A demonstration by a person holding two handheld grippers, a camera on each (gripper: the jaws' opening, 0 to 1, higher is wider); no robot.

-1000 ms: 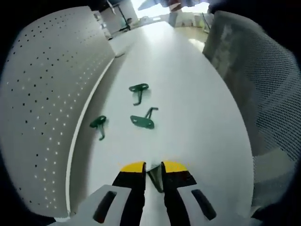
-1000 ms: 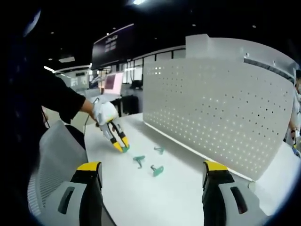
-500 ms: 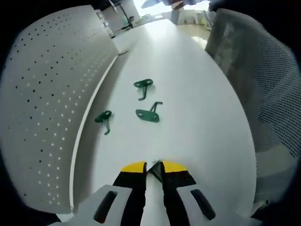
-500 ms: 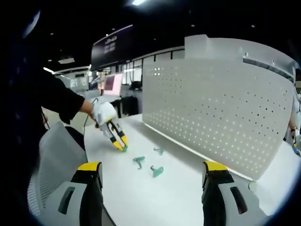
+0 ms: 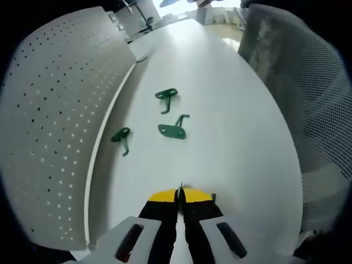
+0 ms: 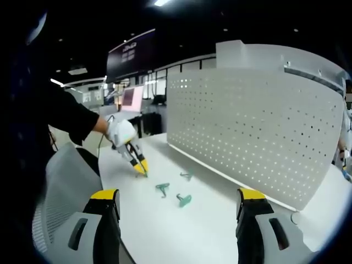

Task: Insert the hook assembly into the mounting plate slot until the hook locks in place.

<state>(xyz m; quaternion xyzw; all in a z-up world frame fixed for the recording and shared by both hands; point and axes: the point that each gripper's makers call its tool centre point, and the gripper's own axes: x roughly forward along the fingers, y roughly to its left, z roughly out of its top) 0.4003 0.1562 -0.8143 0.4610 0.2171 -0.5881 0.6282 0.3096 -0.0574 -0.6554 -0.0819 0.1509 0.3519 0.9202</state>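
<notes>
My left gripper [image 5: 179, 197] is shut low over the white table [image 5: 231, 137], with a thin green hook [image 5: 180, 190] pinched between its yellow tips. Three more green hooks lie ahead of it: one far [image 5: 166, 97], one in the middle [image 5: 173, 130], one beside the pegboard [image 5: 121, 137]. The white perforated mounting plate [image 5: 55, 121] stands upright along the left. In the right gripper view a gloved hand [image 6: 121, 132] holds the left gripper [image 6: 138, 164] with its tips near the table, close to the loose hooks [image 6: 162, 188]. My right gripper [image 6: 178, 193] hangs open and holds nothing, well back from the plate [image 6: 253, 137].
A grey mesh chair back [image 5: 308, 104] rises along the table's right edge and also stands at the left [image 6: 66, 187] in the right gripper view. The person's dark sleeve [image 6: 60, 121] reaches in from the left. Bare tabletop [image 6: 209, 231] lies before the right gripper.
The left jaws have closed from a narrow gap onto the green hook between them. The right gripper has stayed still and open.
</notes>
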